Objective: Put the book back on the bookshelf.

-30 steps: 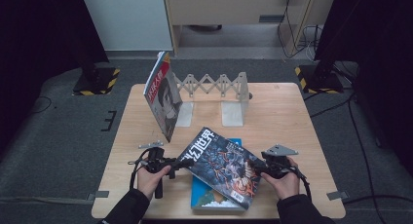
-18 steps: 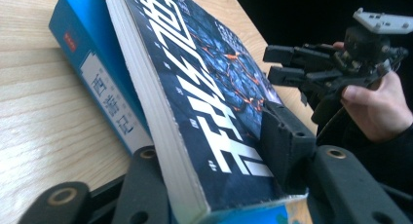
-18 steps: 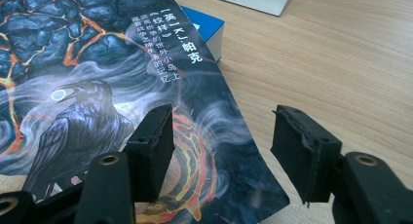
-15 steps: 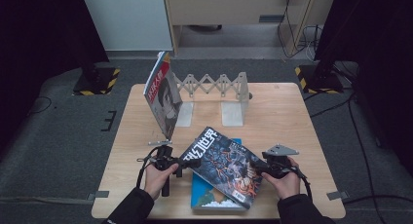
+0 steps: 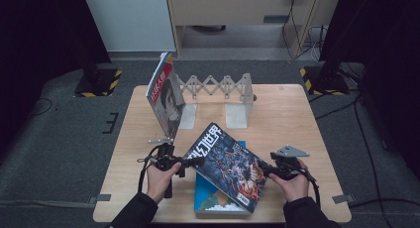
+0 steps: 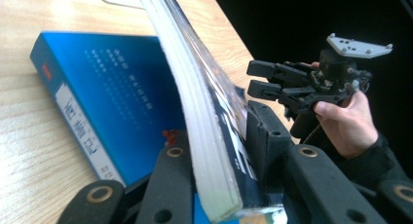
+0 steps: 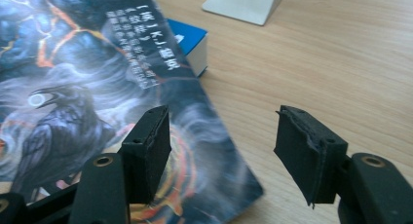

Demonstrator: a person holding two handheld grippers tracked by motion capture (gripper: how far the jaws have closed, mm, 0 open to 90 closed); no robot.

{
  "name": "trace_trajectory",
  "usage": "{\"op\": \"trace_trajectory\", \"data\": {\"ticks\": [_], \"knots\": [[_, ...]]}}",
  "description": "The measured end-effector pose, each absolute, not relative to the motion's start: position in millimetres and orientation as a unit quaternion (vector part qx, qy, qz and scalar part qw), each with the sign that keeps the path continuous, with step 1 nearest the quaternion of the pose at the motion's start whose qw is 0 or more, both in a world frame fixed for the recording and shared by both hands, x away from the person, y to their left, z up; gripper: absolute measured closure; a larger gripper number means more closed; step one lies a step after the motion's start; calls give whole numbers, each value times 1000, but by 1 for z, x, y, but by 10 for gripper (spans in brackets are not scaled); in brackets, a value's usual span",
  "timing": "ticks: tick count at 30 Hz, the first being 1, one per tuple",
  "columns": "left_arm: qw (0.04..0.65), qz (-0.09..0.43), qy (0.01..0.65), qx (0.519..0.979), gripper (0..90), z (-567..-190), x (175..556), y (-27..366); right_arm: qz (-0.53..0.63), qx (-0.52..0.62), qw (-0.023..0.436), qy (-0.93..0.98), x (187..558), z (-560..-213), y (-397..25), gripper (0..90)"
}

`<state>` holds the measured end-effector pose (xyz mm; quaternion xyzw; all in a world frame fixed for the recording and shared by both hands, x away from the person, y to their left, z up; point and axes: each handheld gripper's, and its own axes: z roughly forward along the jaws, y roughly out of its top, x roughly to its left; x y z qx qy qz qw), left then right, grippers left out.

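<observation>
A dark-covered magazine [image 5: 225, 163] with a raven picture lies tilted over a blue book [image 5: 213, 203] near the table's front edge. My left gripper [image 5: 197, 161] is shut on the magazine's left edge. In the left gripper view the page stack [image 6: 204, 136] stands pinched between the jaws of that gripper [image 6: 219, 129], raised above the blue book [image 6: 107, 102]. My right gripper [image 5: 265, 169] is at the magazine's right corner. In the right gripper view it [image 7: 221, 141] stands open, its left jaw over the cover [image 7: 73, 87] and nothing between its jaws.
A second magazine [image 5: 166, 96] stands leaning at the left end of a grey folding rack [image 5: 218, 85] with white bookend feet [image 5: 236, 116] at the table's back. Bare wood [image 5: 297, 119] lies to the right.
My left hand has shifted a little right and forward along the magazine's left edge, and that edge now sits raised. The right hand has barely moved.
</observation>
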<state>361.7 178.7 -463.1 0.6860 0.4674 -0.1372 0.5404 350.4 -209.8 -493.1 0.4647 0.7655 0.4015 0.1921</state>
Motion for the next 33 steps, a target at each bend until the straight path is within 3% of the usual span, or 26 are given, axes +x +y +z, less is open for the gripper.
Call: {"op": "trace_trajectory", "data": {"ticks": [21,33], "knots": [[580,-115,468,656,810,-403,372,175,379,507,222,742,358,-497,-250,343],[589,-31,432,683,816,-347,369,169,371,526,224,732,362,-502,-264,338]]}}
